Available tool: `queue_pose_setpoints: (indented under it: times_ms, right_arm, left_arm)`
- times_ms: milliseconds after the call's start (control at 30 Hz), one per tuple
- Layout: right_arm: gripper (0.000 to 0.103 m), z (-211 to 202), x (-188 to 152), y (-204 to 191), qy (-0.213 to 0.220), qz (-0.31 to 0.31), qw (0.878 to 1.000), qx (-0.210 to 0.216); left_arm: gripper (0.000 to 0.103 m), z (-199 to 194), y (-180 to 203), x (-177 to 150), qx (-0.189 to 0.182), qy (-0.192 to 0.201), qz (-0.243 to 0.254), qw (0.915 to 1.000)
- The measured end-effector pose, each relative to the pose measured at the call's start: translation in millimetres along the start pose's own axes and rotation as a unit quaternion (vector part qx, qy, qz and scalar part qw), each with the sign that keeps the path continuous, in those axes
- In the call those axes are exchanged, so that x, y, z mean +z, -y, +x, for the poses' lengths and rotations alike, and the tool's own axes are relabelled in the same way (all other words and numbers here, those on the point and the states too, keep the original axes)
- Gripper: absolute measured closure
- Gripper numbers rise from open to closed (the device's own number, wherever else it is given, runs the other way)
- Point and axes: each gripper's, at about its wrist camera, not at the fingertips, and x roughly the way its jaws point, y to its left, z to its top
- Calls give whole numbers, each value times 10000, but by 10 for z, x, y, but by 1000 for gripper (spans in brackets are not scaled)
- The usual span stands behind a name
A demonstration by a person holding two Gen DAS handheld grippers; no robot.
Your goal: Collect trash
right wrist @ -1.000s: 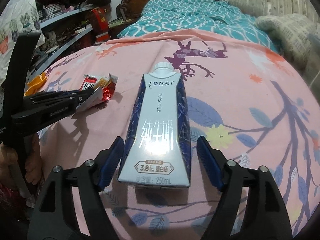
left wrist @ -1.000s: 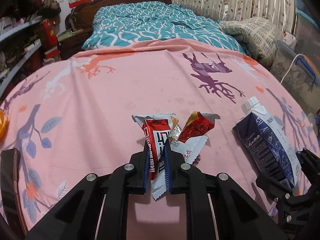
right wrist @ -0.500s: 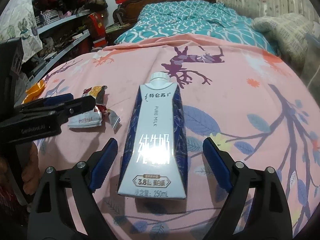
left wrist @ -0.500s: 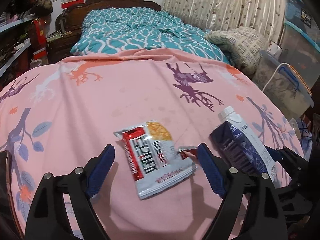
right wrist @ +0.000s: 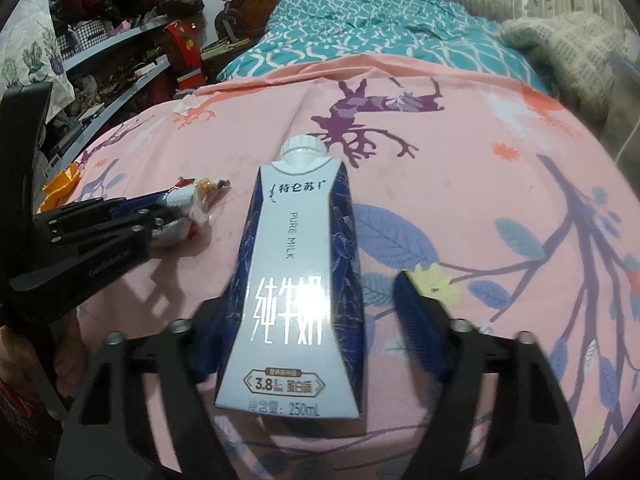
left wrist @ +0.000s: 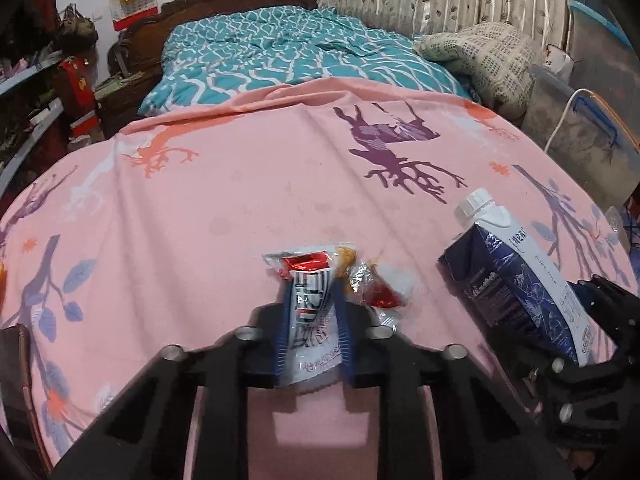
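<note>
The left gripper (left wrist: pixel 311 320) was clenched on a white and red snack wrapper (left wrist: pixel 310 316), its two blue-padded fingers (left wrist: pixel 282 344) pressed against the wrapper's long edges so that the foil bowed up between them. The wrapper's far end stuck out past the fingertips, and its near end hung out behind the pads. Just to the right of the fingers lay a second, smaller wrapper (left wrist: pixel 376 292), red and crumpled with a clear flap; it touched or nearly touched the held one, though motion blur made that contact hard to judge.

The right gripper (right wrist: pixel 308 320) was spread wide around a milk carton (right wrist: pixel 294 280) that lay on its back on the pink bedsheet (right wrist: pixel 460 168), cap pointing away from the gripper. The left finger sat close against the carton's dark blue side, while the right finger (right wrist: pixel 420 320) stood clearly apart from the other side, with bare sheet between them. Seen from the left wrist, the same carton (left wrist: pixel 516 272) lay well off to the right of the clenched fingers.

Off to the left of the right gripper, the left gripper (right wrist: pixel 132 216) and its wrappers (right wrist: pixel 192 200) sat low over the sheet.
</note>
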Motion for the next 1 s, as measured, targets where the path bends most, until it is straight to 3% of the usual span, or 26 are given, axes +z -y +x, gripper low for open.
queue_pose_setpoints:
  times_ms: [33,467,1000]
  right_arm:
    - [48,-12,-9,-17,-1,-75,9999,79]
    - [49,-222,-197,61,241,-191,9995,2]
    - [49,-609,-467,617,562,392,9971,-326]
  left_arm:
    - [94,-6,-3,-1,-9,8,-5,10000]
    - [94,-217,188,-93,-422,-93,41,9991]
    - [94,-241,988,-39,-908,-223,728,9930]
